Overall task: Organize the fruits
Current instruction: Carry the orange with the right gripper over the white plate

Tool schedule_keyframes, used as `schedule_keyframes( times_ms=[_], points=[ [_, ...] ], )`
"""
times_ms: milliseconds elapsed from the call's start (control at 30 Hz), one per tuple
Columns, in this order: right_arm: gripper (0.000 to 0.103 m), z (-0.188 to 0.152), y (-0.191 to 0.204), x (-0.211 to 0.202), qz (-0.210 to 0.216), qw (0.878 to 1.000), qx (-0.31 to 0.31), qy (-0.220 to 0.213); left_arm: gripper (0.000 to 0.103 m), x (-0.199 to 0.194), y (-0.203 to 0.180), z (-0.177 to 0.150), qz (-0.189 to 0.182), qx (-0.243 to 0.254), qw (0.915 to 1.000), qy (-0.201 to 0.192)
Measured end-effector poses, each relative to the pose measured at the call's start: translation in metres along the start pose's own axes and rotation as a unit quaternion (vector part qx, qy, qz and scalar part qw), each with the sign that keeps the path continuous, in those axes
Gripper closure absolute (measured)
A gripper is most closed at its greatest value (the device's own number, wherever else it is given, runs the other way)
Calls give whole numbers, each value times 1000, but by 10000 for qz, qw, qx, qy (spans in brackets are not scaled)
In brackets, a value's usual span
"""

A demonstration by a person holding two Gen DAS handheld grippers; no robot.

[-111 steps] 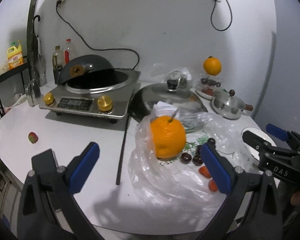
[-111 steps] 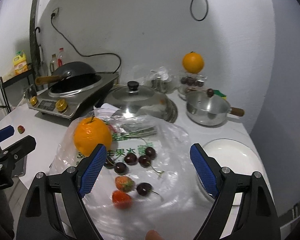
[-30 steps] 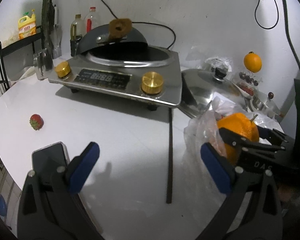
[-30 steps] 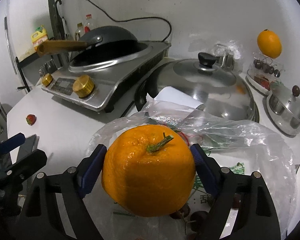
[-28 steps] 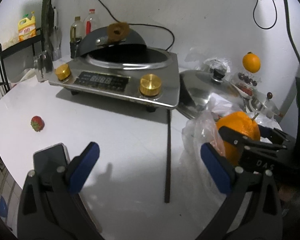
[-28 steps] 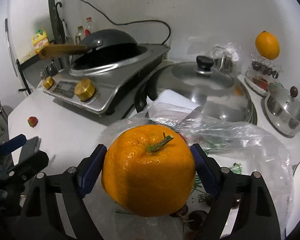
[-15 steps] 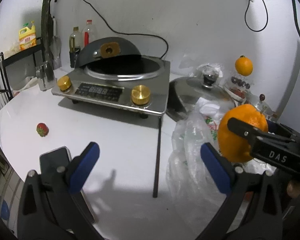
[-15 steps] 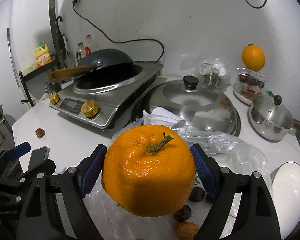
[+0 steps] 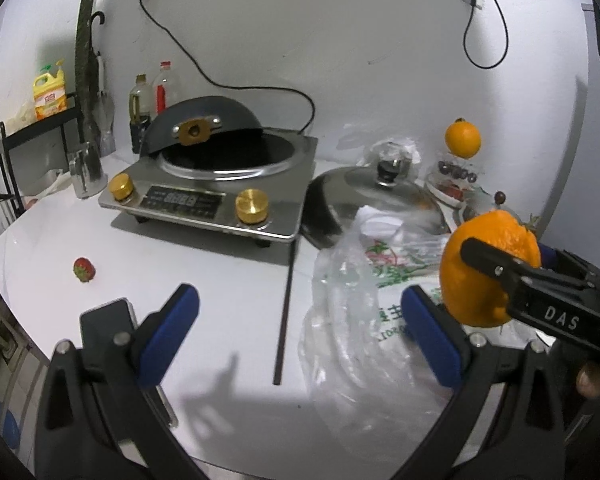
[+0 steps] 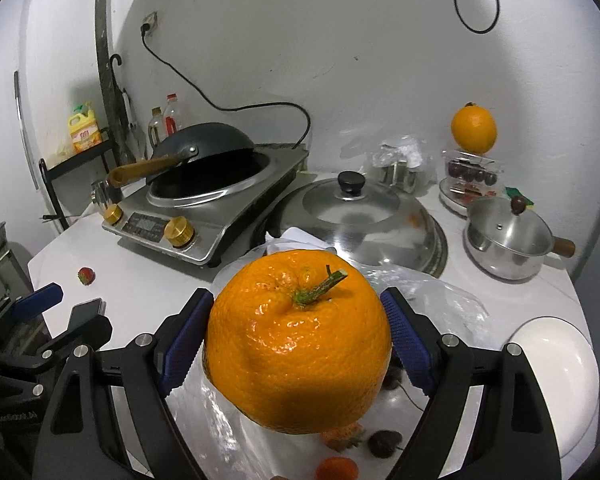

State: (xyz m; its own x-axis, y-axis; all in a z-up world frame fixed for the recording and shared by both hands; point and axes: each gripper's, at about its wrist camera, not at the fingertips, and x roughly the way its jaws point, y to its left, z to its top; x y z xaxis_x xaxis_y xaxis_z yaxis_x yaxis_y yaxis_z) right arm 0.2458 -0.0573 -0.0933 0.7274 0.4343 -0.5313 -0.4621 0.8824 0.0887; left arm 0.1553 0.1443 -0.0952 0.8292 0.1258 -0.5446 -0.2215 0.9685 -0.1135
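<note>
My right gripper point(image 10: 298, 342) is shut on a large orange point(image 10: 298, 344) and holds it above a clear plastic bag point(image 10: 432, 304). The orange also shows in the left wrist view point(image 9: 486, 268), clamped by the right gripper point(image 9: 500, 272). Cherries point(image 10: 384, 442) and strawberries point(image 10: 336, 468) lie on the bag under it. My left gripper point(image 9: 296, 328) is open and empty above the white table point(image 9: 204, 276), left of the bag point(image 9: 352, 312). A lone strawberry point(image 9: 85, 269) lies far left. A second orange point(image 10: 474, 129) sits on a clear fruit stand point(image 10: 470, 178) holding cherries at the back right.
An induction cooker point(image 9: 216, 188) with a dark wok stands at the back. A steel lid point(image 10: 360, 220) and a small lidded pot point(image 10: 508, 238) are behind the bag. A white bowl point(image 10: 556, 376) sits at the right. A phone point(image 9: 108, 316) and a black rod point(image 9: 286, 300) lie on the table.
My right gripper has lifted the orange up off the bag and higher above the table. My left gripper has drawn back a little and stayed open.
</note>
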Motion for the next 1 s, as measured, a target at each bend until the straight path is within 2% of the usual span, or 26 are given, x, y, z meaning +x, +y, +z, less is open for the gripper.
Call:
schedule_keyframes(
  times_ms=[1000],
  points=[
    [16, -25, -100, -46, -467, 9975, 522, -125, 1, 0, -97, 4, -296, 556, 9980, 28]
  ],
)
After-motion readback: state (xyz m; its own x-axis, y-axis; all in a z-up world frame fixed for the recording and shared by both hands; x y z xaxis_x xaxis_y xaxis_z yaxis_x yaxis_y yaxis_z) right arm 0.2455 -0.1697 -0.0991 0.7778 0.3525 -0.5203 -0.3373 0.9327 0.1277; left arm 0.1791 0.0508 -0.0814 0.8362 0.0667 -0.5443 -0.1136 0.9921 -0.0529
